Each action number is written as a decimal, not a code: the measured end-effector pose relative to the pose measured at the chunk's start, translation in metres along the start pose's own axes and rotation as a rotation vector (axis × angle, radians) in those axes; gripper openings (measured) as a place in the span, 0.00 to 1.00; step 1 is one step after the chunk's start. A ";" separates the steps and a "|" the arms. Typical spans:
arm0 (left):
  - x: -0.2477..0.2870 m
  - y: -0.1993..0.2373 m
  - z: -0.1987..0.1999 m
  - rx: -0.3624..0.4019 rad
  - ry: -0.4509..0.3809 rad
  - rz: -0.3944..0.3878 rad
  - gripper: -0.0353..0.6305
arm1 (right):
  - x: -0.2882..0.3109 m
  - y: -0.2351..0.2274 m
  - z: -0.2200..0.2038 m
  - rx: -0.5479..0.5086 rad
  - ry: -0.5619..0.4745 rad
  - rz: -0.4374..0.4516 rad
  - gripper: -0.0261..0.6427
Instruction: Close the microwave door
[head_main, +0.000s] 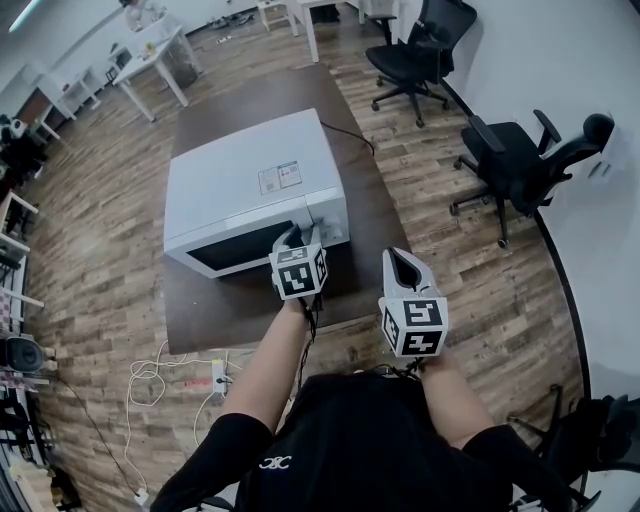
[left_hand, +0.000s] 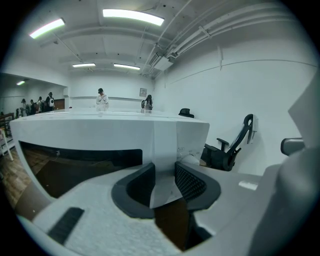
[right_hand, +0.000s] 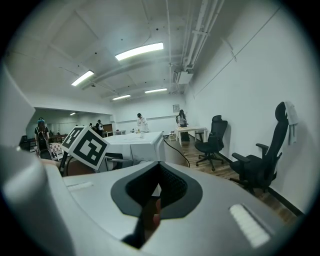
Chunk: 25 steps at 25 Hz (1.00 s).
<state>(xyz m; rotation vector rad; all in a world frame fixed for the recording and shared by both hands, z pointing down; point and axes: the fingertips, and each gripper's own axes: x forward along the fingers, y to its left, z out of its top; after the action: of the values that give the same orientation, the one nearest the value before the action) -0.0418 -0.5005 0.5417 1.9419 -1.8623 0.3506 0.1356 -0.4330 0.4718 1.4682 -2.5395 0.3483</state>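
Observation:
A white microwave (head_main: 250, 170) stands on a dark brown table (head_main: 260, 90), its dark door window (head_main: 235, 258) facing me. My left gripper (head_main: 297, 238) is at the front right of the microwave. In the left gripper view its jaws (left_hand: 164, 185) are closed on a white upright strip, the door handle (left_hand: 164, 160), which fills the gap between the pads. The door lies about flush with the front. My right gripper (head_main: 403, 262) hangs to the right of the microwave, apart from it. Its jaws (right_hand: 159, 172) are together with nothing between them.
Two black office chairs (head_main: 420, 50) (head_main: 520, 160) stand to the right of the table by the white wall. A black cable (head_main: 345, 130) runs off the table's right side. On the wooden floor at the lower left lies a power strip (head_main: 218, 377) with white cords.

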 end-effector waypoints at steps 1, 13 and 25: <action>0.000 0.000 0.000 -0.004 -0.001 -0.005 0.26 | 0.000 0.001 0.001 0.000 -0.001 0.001 0.05; -0.057 -0.007 0.019 0.167 -0.147 -0.025 0.19 | -0.002 0.040 0.010 0.009 -0.016 0.043 0.05; -0.165 0.011 0.028 0.129 -0.170 -0.164 0.07 | -0.013 0.134 0.026 -0.048 -0.042 0.101 0.05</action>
<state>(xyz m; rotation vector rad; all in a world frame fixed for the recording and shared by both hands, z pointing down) -0.0668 -0.3675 0.4427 2.2573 -1.8051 0.2685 0.0243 -0.3648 0.4283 1.3480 -2.6418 0.2720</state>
